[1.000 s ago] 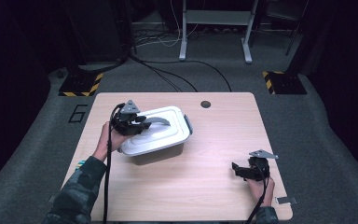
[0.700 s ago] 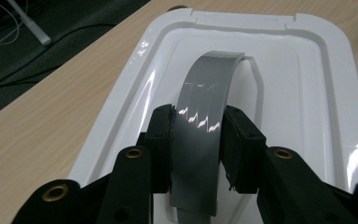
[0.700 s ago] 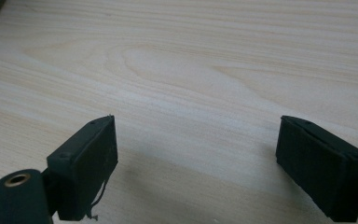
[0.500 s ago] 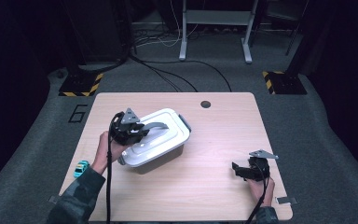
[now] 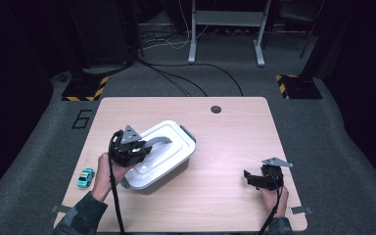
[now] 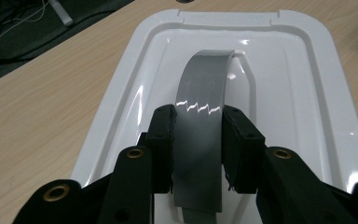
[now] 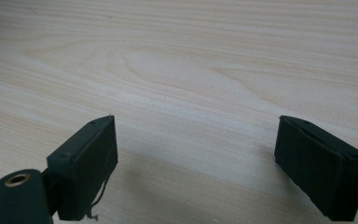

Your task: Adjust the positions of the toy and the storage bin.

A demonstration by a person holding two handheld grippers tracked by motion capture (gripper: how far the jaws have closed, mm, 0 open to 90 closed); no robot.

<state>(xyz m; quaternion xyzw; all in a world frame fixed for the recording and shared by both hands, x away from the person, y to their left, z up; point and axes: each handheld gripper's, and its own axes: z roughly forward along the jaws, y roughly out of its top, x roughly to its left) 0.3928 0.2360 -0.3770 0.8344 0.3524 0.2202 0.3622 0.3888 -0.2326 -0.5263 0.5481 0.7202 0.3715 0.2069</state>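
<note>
Gripping the grey handle of a white box, left gripper jaws pinching, right gripper jaws spread, floor numeral "6".

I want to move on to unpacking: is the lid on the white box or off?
On. The lid sits on the white box; the left gripper grips its grey handle.

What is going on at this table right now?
A person works with two handheld grippers. The left gripper is shut on the grey handle of a white lidded box. The right gripper rests open over bare wooden table. A small blue toy car sits beside the left forearm.
</note>
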